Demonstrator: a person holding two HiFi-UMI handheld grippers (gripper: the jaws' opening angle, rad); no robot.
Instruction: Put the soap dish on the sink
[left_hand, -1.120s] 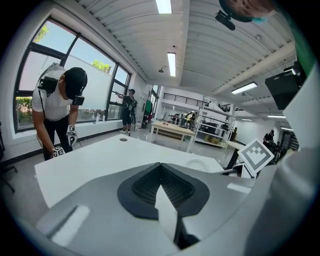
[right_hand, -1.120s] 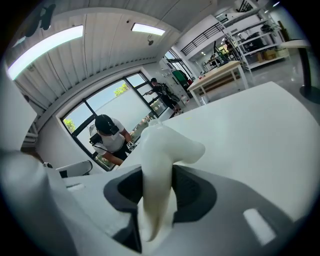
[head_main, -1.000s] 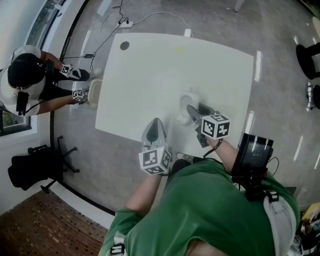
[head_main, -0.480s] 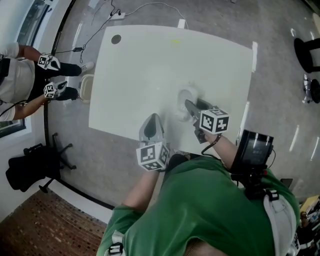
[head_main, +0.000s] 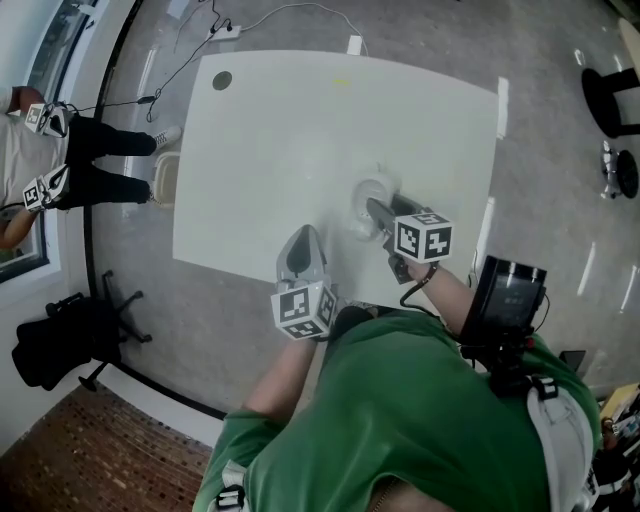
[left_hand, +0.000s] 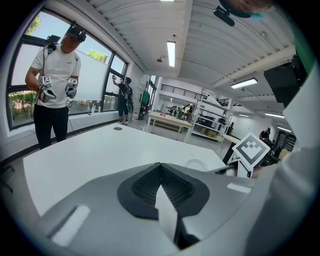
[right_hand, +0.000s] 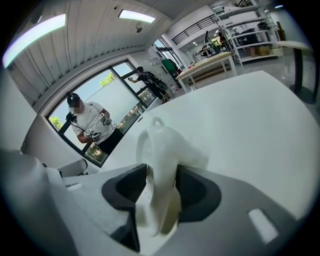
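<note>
Right of centre on the white table (head_main: 280, 130), the right gripper (head_main: 380, 215) — jaws opening — straddles the soap dish (head_main: 366, 196), apparently releasing it to rest there; the left gripper (head_main: 306, 242) waits closed, empty.

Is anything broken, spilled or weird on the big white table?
Nothing looks spilled or broken. The white soap dish is between the right hand-held gripper's opening jaws, over the white table. One odd thing: no sink shows in any view.
</note>
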